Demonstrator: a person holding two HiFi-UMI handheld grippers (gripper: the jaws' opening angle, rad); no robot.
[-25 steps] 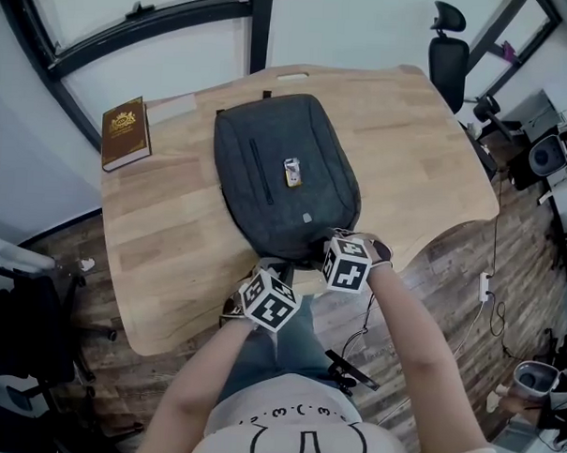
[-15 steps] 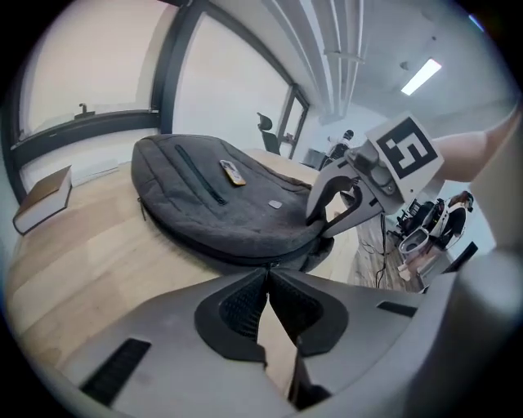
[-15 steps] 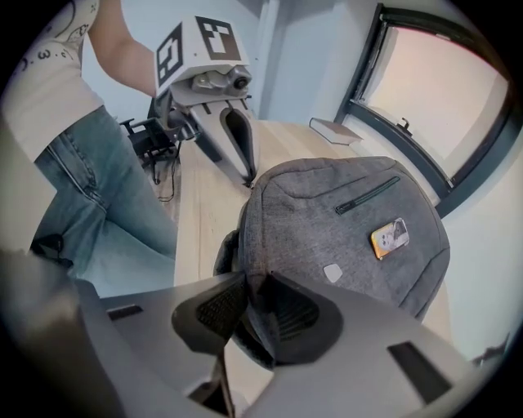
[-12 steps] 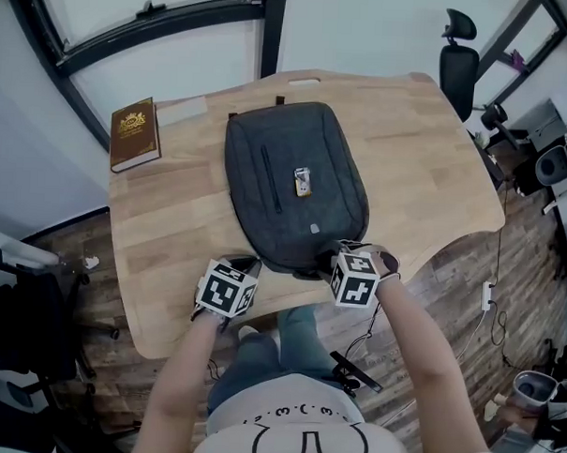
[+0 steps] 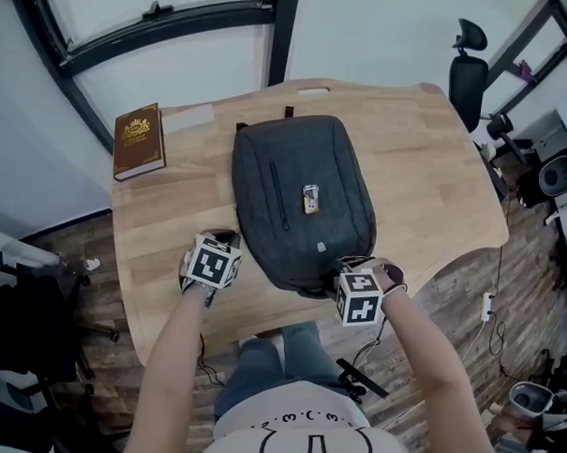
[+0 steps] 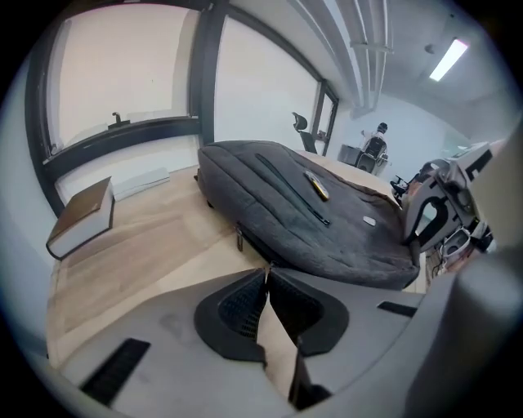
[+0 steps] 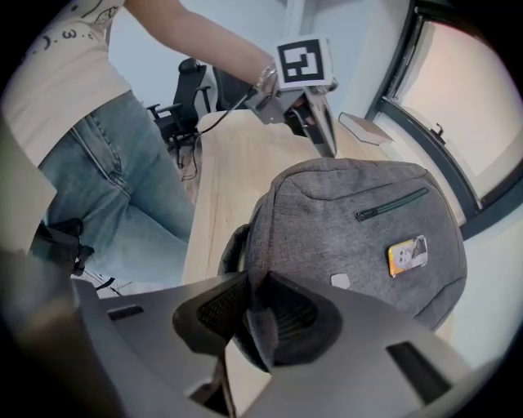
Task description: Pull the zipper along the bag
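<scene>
A dark grey backpack (image 5: 303,212) lies flat on the wooden table (image 5: 427,171), with its near end towards me. A zipper pull (image 6: 239,239) hangs at its left side seam. My left gripper (image 5: 227,239) is shut and empty. It hovers over the table just left of the bag and points at that seam; its tips (image 6: 267,270) are a short way from the pull. My right gripper (image 5: 344,269) is at the bag's near right corner. Its jaws (image 7: 252,287) are closing, with a fold of the grey fabric pinched between the pads.
A brown book (image 5: 139,140) lies at the table's far left corner. The bag's front carries a pocket zipper (image 5: 278,194) and a small tag (image 5: 311,199). Office chairs (image 5: 469,60) stand past the table's right side. My legs are at the near edge.
My left gripper has swung from the bag's near edge out to the left, and is now beside the bag's left side. The right gripper stays at the bag's near corner.
</scene>
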